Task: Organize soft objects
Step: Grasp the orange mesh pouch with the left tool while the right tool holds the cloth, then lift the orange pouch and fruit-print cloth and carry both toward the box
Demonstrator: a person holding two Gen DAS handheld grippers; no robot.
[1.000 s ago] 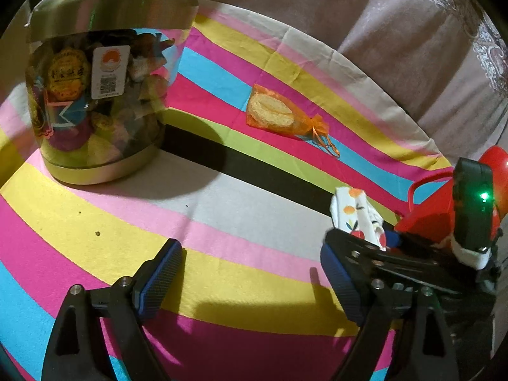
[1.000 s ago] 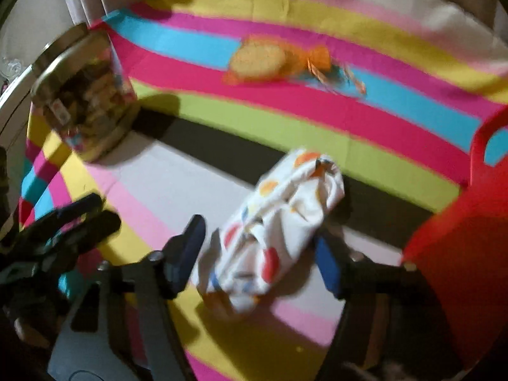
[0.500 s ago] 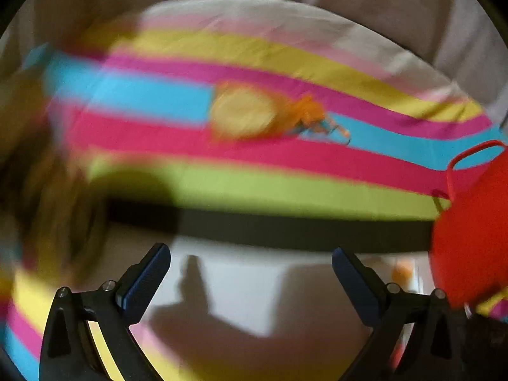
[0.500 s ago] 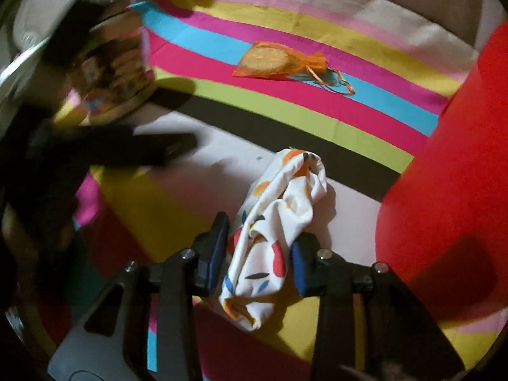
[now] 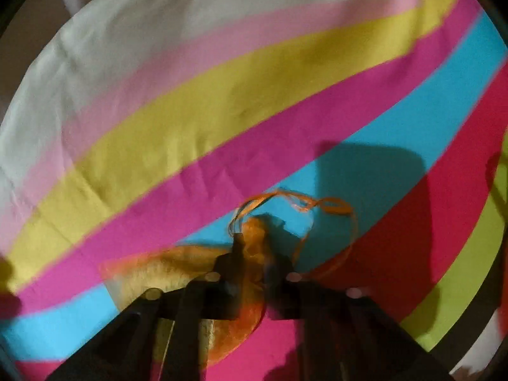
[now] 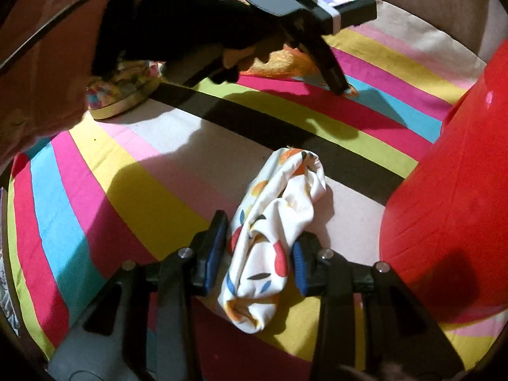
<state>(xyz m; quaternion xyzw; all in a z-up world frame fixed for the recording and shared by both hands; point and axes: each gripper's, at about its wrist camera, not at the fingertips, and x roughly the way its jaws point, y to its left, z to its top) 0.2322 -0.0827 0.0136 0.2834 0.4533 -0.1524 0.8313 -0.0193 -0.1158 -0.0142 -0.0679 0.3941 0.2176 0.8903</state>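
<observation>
An orange mesh pouch (image 5: 165,273) with a yellow pad inside lies on the striped cloth, its drawstrings (image 5: 317,204) looped over the blue stripe. My left gripper (image 5: 254,254) is shut on the pouch's gathered neck. In the right wrist view that same gripper (image 6: 338,87) points down at the pouch (image 6: 285,63) at the far side. A white cloth with coloured spots (image 6: 279,203) lies bunched in the near middle. My right gripper (image 6: 258,254) is shut on it, one blue pad on each side of its lower half.
A red basket (image 6: 460,174) stands close on the right of the white cloth. A jar of colourful items (image 6: 123,92) sits at the far left, partly hidden by a pink sleeve (image 6: 41,63). The striped sheet (image 6: 152,184) covers the whole surface.
My left gripper swung away from the jar to the orange pouch and shut on its neck. My right gripper shut on the white cloth and has held still since.
</observation>
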